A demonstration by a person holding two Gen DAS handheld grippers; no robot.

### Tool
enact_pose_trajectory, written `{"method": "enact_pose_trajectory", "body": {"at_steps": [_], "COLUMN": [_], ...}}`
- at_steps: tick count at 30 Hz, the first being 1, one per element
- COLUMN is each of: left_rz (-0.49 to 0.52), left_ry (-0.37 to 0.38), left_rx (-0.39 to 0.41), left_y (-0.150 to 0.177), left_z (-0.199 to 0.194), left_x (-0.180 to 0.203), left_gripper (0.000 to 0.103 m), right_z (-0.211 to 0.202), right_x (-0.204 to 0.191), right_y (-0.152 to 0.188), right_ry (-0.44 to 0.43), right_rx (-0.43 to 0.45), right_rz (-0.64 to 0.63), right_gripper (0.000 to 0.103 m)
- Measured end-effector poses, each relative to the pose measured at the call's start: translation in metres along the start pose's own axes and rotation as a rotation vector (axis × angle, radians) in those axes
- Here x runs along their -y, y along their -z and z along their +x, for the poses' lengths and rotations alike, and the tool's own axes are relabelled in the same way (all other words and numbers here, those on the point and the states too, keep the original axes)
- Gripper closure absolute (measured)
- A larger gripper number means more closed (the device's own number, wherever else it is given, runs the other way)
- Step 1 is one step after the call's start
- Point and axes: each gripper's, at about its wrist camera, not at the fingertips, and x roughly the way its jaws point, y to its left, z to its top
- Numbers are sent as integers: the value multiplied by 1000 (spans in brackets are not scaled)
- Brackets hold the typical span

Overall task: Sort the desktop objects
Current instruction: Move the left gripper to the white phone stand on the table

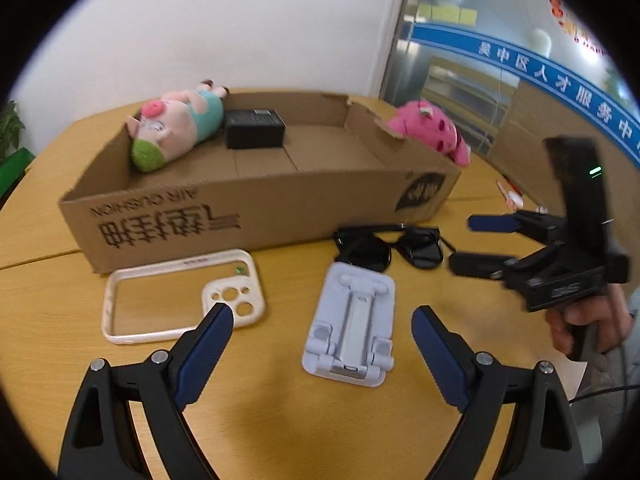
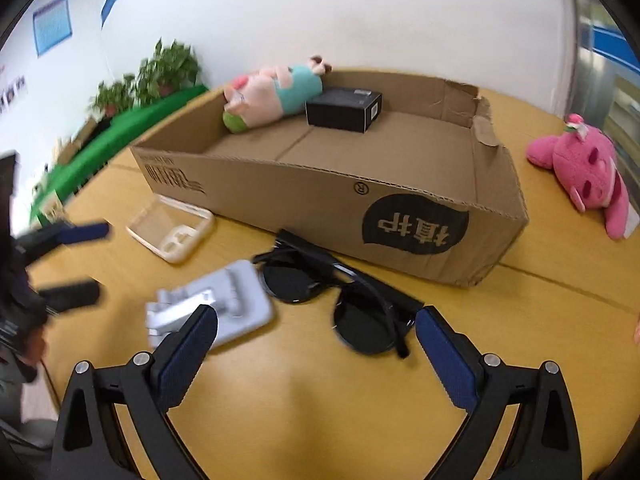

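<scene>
An open cardboard box [image 1: 248, 200] [image 2: 300, 200] holds a pig plush [image 1: 176, 128] [image 2: 272, 92] and a small black box [image 1: 254, 128] [image 2: 344, 108]. A pink plush [image 1: 436, 132] [image 2: 580, 164] lies outside its right end. In front of the box lie a cream phone case [image 1: 176, 296] [image 2: 172, 228], a white phone stand [image 1: 352, 320] [image 2: 224, 304] and black sunglasses [image 1: 392, 246] [image 2: 336, 292]. My left gripper [image 1: 322, 316] [image 2: 100, 260] hangs open over the stand. My right gripper [image 2: 316, 314] [image 1: 464, 242] is open just short of the sunglasses, empty.
The round wooden table [image 1: 280, 420] [image 2: 560, 280] carries everything. A red-and-white pen [image 1: 510, 196] lies to the right of the box. A hand [image 1: 580, 328] grips the right tool's handle. Potted plants [image 2: 168, 68] stand by the white wall at the back left.
</scene>
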Motion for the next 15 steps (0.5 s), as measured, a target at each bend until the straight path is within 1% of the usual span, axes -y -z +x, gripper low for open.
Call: {"method": "enact_pose_trajectory", "body": {"at_steps": [1,3,4,5,6,7,8,9,10,12,15], "left_rz": [13,35,39,44,45,43,39,34,15,-7,23], "left_ry": [4,12,16,22,25,29,38,50,87,108,114], "left_rx": [-16,-49,-66,-88,-108,-126,-137,-140,-145,-125,-120], "left_y": [2,6,8,11,13,15,18,20,21,24,26], "left_z": [6,21,28,35,40,44,48,49,51,51,50], "left_x": [2,7,8,9,10,10,10,8,6,2,3], "left_gripper": [12,12,13,13,16,17,21,29,35,35,36], "right_z": [-5,-20,-26,-29,-30,-30,-28,-26,-24,-18,-6], "right_x": [-2,-2,-1,-1,-1,-3,-7,-9,-11,-16,-25], "right_y": [4,17,27,34,39,45,52,54,57,57,48], "right_ry": [-2,-10,-25,-32,-30,-22,-8,-3,-4,-28,-49], "right_rx": [17,48,55,54,49,37,13,2,-9,-16,-20], "right_rz": [26,121,180,213,236,249,247,245,245,246,217], "right_gripper": [2,2,2,2,2,2,2,2,1,1,2]}}
